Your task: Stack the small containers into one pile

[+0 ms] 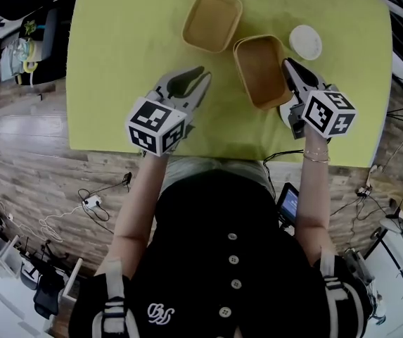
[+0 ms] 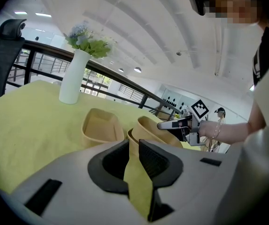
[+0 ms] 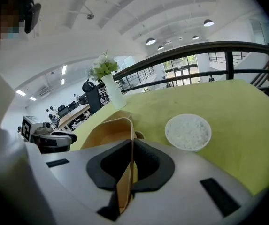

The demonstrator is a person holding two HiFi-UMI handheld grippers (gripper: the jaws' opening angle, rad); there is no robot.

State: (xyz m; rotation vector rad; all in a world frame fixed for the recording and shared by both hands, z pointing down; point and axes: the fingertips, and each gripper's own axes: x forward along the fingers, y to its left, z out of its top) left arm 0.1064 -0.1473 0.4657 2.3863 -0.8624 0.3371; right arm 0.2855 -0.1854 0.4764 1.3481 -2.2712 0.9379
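Observation:
Two tan containers show on the yellow-green table (image 1: 117,62). One container (image 1: 212,20) sits flat at the far middle. The other container (image 1: 261,70) is tilted, and my right gripper (image 1: 288,66) is shut on its right wall; in the right gripper view that thin wall (image 3: 130,139) is pinched between the pads. In the left gripper view the held container (image 2: 155,130) leans over a second rim (image 2: 132,138) just below it. My left gripper (image 1: 190,81) hovers left of the held container, open, with only cloth seen through its gap (image 2: 134,146).
A small white bowl (image 1: 305,42) stands at the far right of the table, close to the held container. A white vase with flowers (image 2: 72,81) stands on the table. The near table edge (image 1: 215,157) runs just below both grippers.

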